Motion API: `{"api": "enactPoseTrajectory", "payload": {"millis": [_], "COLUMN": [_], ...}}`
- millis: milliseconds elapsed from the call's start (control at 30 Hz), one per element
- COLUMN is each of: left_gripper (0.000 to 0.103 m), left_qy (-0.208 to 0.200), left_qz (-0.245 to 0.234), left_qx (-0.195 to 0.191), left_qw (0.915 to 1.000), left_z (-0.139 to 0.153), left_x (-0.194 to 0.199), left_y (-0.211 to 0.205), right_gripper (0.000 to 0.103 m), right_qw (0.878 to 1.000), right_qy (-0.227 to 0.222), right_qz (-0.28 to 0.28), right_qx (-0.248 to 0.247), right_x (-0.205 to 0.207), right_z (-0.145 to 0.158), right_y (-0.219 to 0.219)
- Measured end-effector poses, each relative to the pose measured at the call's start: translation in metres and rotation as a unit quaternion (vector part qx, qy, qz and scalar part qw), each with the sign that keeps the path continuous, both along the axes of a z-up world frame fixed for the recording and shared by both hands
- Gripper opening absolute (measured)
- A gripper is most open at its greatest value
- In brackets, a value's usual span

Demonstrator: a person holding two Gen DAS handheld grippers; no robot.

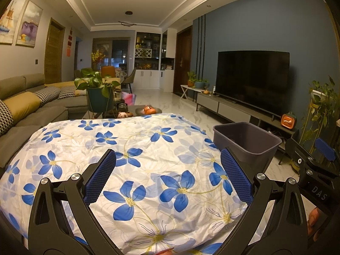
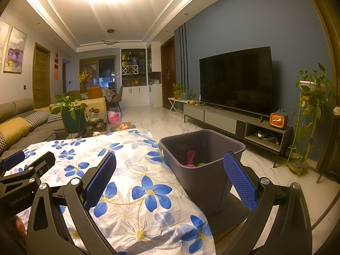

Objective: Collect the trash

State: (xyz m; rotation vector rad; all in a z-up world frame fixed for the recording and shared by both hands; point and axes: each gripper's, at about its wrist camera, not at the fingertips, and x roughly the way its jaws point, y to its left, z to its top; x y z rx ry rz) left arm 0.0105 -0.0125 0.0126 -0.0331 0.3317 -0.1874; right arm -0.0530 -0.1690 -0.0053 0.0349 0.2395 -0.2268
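Two views. Left wrist: left gripper (image 1: 167, 165) spread wide, empty, over flowered cloth (image 1: 136, 148); grey bin (image 1: 246, 140) just beside cloth's right edge. Right wrist: right gripper (image 2: 170, 170) wide apart, empty; pink trash (image 2: 190, 158) and green ball (image 2: 200, 164) inside bin (image 2: 201, 182).

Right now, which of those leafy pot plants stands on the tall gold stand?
The trailing plant in the white pot, in the corner right of the TV. The sofa-side one sits in a teal pot; two small ones share a low white table.

Left hand-held gripper (image 1: 167, 167) and right hand-held gripper (image 2: 170, 170), side by side, jaws wide apart, empty.
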Motion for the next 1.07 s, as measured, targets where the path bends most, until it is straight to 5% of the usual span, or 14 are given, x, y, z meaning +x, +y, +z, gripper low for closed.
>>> {"api": "enactPoseTrajectory", "payload": {"millis": [467, 600, 1067], "left_gripper": [0.097, 0.086, 0.092], "left_qy": [-0.008, -0.017, -0.011], "left_qz": [0.007, 0.012, 0.030], "left_qx": [0.008, 0.023, 0.016], "left_qw": [0.9999, 0.9995, 0.9994], "left_z": [0.002, 0.000, -0.004], "left_x": [-0.003, -0.006, -0.006], "left_y": [0.001, -0.003, 0.001], "right_gripper": [0.097, 0.097, 0.097], "right_qw": [1.000, 1.000, 1.000], "right_qy": [0.000, 0.002, 0.003], "right_qz": [0.001, 0.002, 0.004], "right_qx": [0.001, 0.003, 0.005], "right_x": [0.000, 0.000, 0.000], "right_z": [-0.001, -0.002, -0.003], "right_y": [-0.001, 0.001, 0.011]}}
